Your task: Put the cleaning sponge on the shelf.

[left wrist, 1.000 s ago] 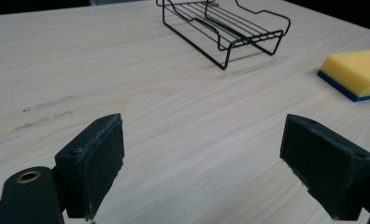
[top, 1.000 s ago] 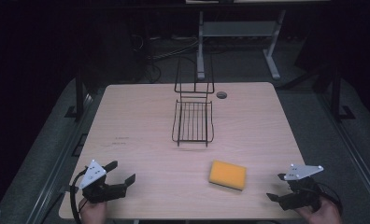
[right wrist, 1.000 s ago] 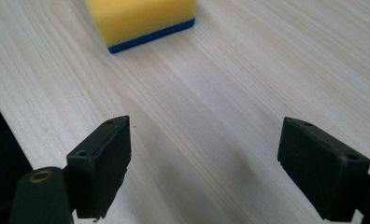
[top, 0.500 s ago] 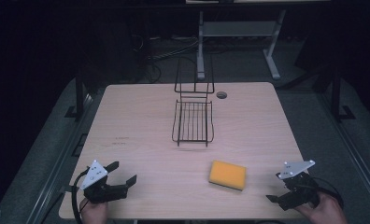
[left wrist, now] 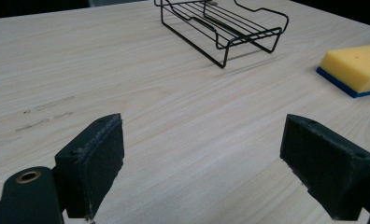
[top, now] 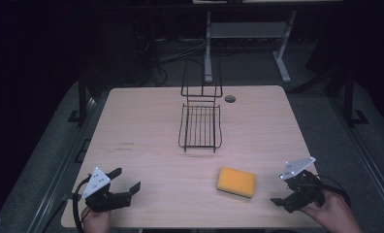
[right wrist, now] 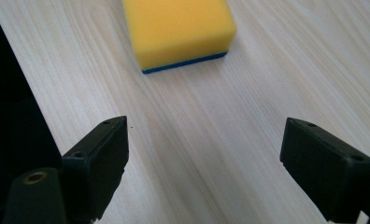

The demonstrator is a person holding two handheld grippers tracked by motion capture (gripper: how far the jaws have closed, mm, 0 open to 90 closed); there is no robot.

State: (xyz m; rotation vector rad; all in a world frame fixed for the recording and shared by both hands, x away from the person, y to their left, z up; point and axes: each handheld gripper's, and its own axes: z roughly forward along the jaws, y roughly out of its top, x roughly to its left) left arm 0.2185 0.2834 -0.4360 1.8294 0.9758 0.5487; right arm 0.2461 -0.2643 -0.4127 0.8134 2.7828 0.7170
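Nothing of the work is done yet, as far as we can judge: the yellow rectangular sponge with a blue scouring underside [top: 236, 182] lies flat on the pale wood-grain desk [top: 146, 121], untouched, towards the near right part of it. We take it that this sponge is what our right claw is after, since it sits just ahead of that claw in the right gripper view [right wrist: 181, 32], lined up roughly between the jaws but clear of them. Grasping, lifting and setting it down somewhere are all left to do; the black wire rack with a raised back loop [top: 200, 125] stands empty in the middle of the desk, well apart from the sponge, and looks to us like the likely place for it.

Our right claw [top: 283, 203] is held low over the near right edge, jaws spread wide with bare desk between them, pointing left towards the sponge. Our left claw [top: 127, 182] hovers near the near left corner, equally wide and holding nothing, angled towards the middle of the desk, with the rack and the sponge far ahead of it in the left gripper view.
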